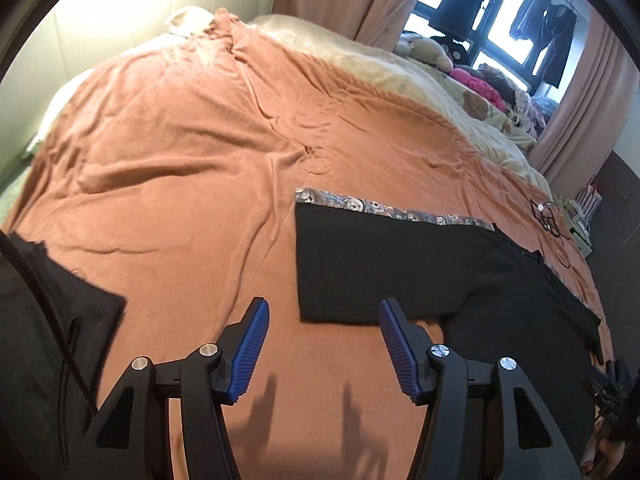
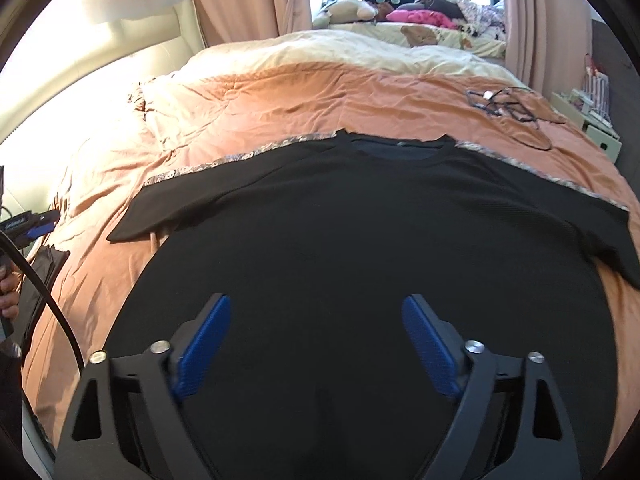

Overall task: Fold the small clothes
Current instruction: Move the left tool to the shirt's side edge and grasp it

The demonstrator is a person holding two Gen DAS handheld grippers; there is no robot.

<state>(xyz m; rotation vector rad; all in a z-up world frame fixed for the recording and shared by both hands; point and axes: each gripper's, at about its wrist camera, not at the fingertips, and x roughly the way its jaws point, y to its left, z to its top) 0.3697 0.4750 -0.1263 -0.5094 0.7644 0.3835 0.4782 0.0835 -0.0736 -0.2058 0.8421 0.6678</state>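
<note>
A black T-shirt lies spread flat on the orange bedspread, collar away from me, both sleeves out. In the left wrist view its left sleeve lies just ahead of the left gripper, which is open and empty above the bedspread, next to the sleeve's hem. The right gripper is open and empty, hovering over the shirt's lower body. A patterned strip shows along the shirt's far edge.
A tangle of black cable lies on the bedspread beyond the shirt's right shoulder. A cream duvet, soft toys and clothes are piled at the window. Another dark cloth lies at the left. A shelf stands right of the bed.
</note>
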